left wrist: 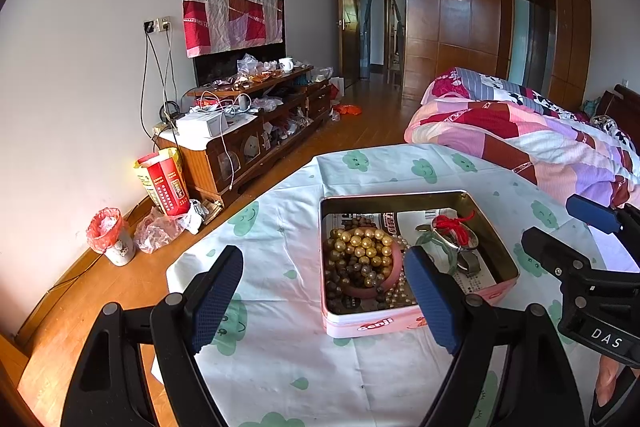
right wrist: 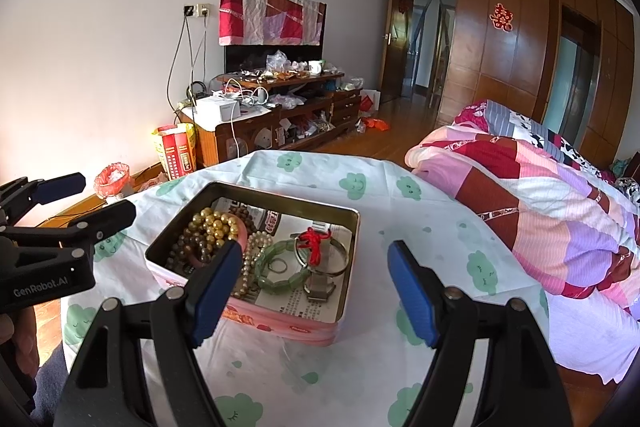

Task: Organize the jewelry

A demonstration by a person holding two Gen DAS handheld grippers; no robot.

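Your left gripper (left wrist: 324,301) and right gripper (right wrist: 312,293) both hang wide apart, holding nothing. The tin (right wrist: 192,199) sits just beyond on the tablecloth (right wrist: 420,227), at twelve o'clock. Inside, gold beads (right wrist: 212,225) at ten o'clock tangle with pearls (right wrist: 248,259); lifting one strand may drag others out.

I see a pink tin (right wrist: 280,323), gold beads (right wrist: 212,225), a green bangle (right wrist: 280,281), and a white cloth (right wrist: 360,367) with green clouds.

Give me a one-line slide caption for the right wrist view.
Open right tool poised before a pink tin of bead bracelets, a green bangle and a silver bangle.
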